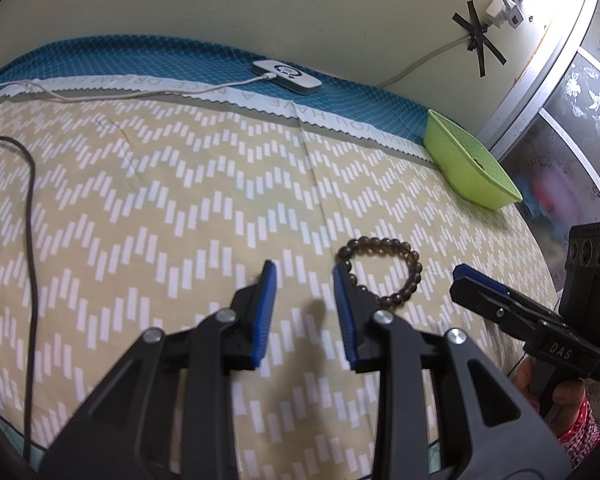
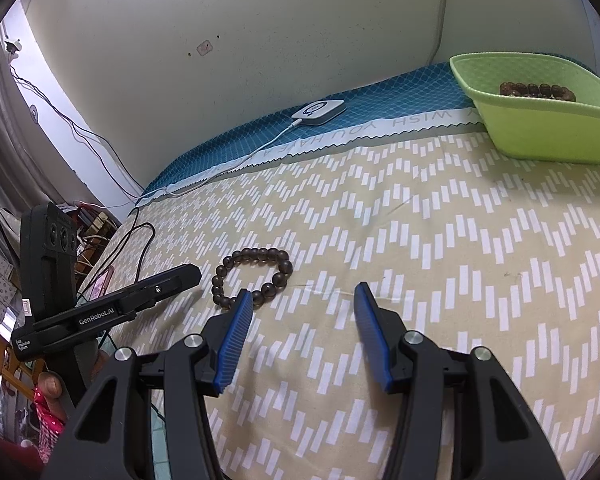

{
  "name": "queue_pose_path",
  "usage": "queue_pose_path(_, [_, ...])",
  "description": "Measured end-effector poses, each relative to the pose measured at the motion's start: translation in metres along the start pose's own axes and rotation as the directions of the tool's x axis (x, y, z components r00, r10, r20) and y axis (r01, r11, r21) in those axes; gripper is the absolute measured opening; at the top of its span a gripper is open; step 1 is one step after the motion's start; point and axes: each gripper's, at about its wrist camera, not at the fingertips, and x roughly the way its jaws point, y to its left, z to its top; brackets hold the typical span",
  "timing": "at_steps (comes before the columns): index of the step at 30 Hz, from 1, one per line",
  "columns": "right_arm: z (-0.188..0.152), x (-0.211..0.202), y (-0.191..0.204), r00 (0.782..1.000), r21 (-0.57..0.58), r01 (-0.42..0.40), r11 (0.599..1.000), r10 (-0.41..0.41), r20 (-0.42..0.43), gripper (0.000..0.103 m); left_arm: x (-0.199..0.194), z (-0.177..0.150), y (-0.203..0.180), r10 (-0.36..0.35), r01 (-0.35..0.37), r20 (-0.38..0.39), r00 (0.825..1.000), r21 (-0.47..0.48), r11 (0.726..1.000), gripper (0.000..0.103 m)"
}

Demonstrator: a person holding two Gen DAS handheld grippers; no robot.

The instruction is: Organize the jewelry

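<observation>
A dark brown bead bracelet (image 1: 396, 270) lies flat on the beige patterned cloth; it also shows in the right wrist view (image 2: 256, 274). My left gripper (image 1: 305, 270) is open and empty, its right finger overlapping the bracelet's near-left edge. My right gripper (image 2: 304, 294) is open and empty, with the bracelet just past its left finger; it shows from the side in the left wrist view (image 1: 466, 276). A green tray (image 2: 540, 136) at the far right holds another brown bead bracelet (image 2: 538, 90). The tray also shows in the left wrist view (image 1: 468, 164).
A white charging device (image 1: 288, 76) with a cable lies on the blue cloth by the wall; it also shows in the right wrist view (image 2: 320, 111). A black cable (image 1: 30, 216) runs down the left side. The bed's edge drops off on the right.
</observation>
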Motion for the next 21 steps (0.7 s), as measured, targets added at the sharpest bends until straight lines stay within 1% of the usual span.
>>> queue_pose_path(1, [0.0, 0.0, 0.0, 1.0, -0.002, 0.0, 1.0, 0.0, -0.001, 0.028, -0.001, 0.0, -0.001, -0.004, 0.004, 0.006, 1.0, -0.001, 1.0, 0.033])
queue_pose_path(2, [0.001, 0.001, 0.0, 1.0, -0.005, 0.002, 1.0, -0.002, -0.002, 0.028, -0.003, 0.0, -0.002, -0.008, 0.008, 0.018, 1.0, 0.001, 1.0, 0.037])
queue_pose_path(3, [0.002, 0.002, 0.0, 1.0, -0.013, 0.008, 1.0, -0.008, -0.004, 0.028, -0.005, 0.0, -0.004, -0.01, 0.01, 0.028, 1.0, 0.006, 1.0, 0.038])
queue_pose_path(7, [0.006, 0.007, 0.004, 1.0, -0.043, 0.02, 0.999, -0.021, -0.018, 0.028, -0.008, -0.001, -0.01, -0.008, 0.006, 0.046, 0.999, 0.031, 0.999, 0.039])
queue_pose_path(14, [0.017, 0.015, 0.002, 0.999, -0.026, 0.0, 1.0, -0.001, -0.034, 0.028, -0.007, 0.0, -0.007, -0.021, 0.02, 0.035, 0.999, 0.017, 1.0, 0.039])
queue_pose_path(17, [0.022, 0.019, 0.006, 0.999, -0.042, -0.009, 0.999, 0.008, -0.041, 0.026, -0.007, -0.001, -0.007, -0.023, 0.023, 0.034, 0.999, 0.02, 1.0, 0.04])
queue_pose_path(18, [0.022, 0.019, 0.008, 0.999, -0.051, -0.014, 0.999, 0.011, -0.044, 0.026, -0.006, -0.001, -0.008, -0.026, 0.025, 0.033, 0.999, 0.025, 0.999, 0.045])
queue_pose_path(20, [0.023, 0.021, 0.013, 0.999, -0.073, -0.019, 0.997, 0.015, -0.049, 0.025, -0.007, -0.002, -0.01, -0.024, 0.022, 0.038, 0.999, 0.038, 0.999, 0.051])
queue_pose_path(21, [0.024, 0.023, 0.017, 0.999, -0.088, -0.016, 0.996, 0.011, -0.053, 0.024, -0.008, -0.002, -0.012, -0.022, 0.02, 0.041, 0.999, 0.044, 0.999, 0.052])
